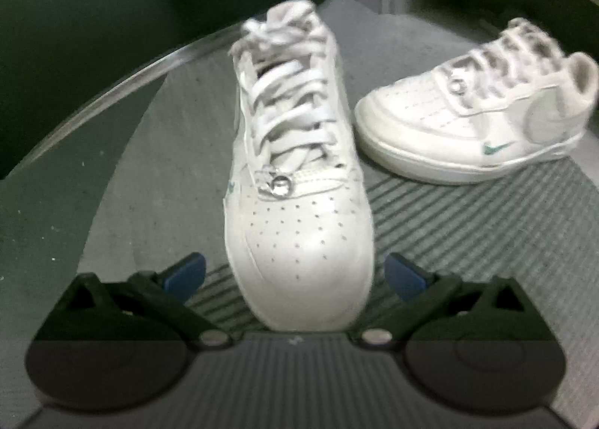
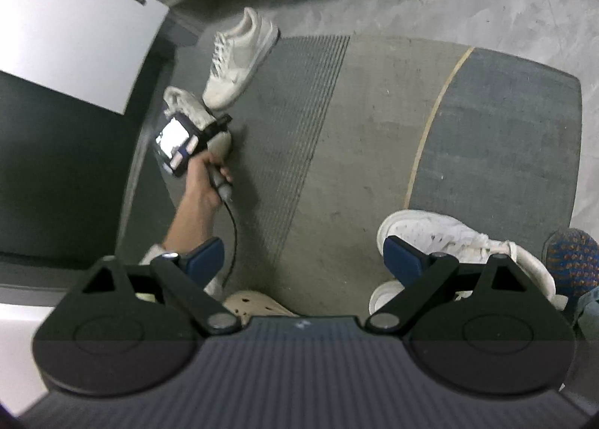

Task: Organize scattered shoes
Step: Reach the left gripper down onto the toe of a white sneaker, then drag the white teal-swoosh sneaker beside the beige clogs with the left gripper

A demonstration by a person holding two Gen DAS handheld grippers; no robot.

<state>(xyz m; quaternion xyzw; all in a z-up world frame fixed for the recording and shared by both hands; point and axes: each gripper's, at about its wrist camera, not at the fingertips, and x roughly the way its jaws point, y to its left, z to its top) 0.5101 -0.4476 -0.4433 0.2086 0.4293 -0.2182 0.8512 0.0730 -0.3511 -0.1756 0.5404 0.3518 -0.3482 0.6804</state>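
In the left wrist view a white sneaker (image 1: 299, 212) stands on the grey mat with its toe between my open left gripper's (image 1: 295, 277) blue pads, which stand apart from its sides. A second white sneaker (image 1: 483, 110) lies to the right, toe pointing left. In the right wrist view both sneakers lie far off (image 2: 239, 58), and the left gripper (image 2: 219, 125) is at the nearer one (image 2: 187, 107). My right gripper (image 2: 303, 260) is open and empty, high above the mat. A third white sneaker (image 2: 449, 238) lies under its right finger.
A grey ribbed mat (image 2: 299, 137) covers the floor, with a darker section (image 2: 498, 137) at the right. A dark wall and white panel (image 2: 63, 36) stand at the left. A beige clog (image 2: 258, 305) and a blue patterned shoe (image 2: 572, 256) lie near the bottom.
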